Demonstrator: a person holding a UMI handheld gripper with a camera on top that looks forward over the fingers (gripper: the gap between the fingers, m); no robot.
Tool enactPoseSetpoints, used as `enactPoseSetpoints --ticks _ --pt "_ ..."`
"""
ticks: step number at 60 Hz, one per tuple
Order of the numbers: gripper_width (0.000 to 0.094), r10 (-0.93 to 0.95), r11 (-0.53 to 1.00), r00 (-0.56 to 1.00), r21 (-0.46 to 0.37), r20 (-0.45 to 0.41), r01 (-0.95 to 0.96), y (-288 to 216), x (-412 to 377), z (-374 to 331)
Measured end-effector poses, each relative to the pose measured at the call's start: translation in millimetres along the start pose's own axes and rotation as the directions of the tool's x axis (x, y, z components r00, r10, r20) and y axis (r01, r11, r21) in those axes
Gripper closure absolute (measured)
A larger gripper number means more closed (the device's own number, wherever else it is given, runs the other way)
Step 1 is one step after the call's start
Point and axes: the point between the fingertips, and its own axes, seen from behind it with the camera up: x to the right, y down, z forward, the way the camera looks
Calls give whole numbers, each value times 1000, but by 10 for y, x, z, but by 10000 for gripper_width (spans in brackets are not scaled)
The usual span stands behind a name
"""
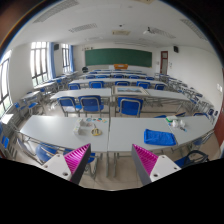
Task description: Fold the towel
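Note:
A blue towel (158, 137) lies in a rough folded heap on the right white table (135, 135), well beyond my fingers and to the right of them. My gripper (112, 162) is held up in the air, far back from the tables, with nothing between its fingers. The magenta pads (76, 158) stand wide apart, so the gripper is open and empty.
A second white table (60, 128) stands to the left with small objects (96, 130) near the join. Blue chairs (90, 103) and rows of desks fill the classroom behind. A green chalkboard (117, 58) hangs on the far wall. Windows (38, 62) line the left.

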Motion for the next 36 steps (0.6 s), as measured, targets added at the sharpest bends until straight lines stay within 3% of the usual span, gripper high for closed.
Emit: enactPoseSetpoints --ticks 7,22,28,36 --pt "88 9 999 1000 -49 -4 -10 200 79 111" --pt "86 56 981 996 -180 -74 -68 1001 903 1193" --pt "82 51 983 987 -169 -151 -76 1124 1498 1834" --pt "81 32 988 981 -145 -191 -60 1190 2185 2862"
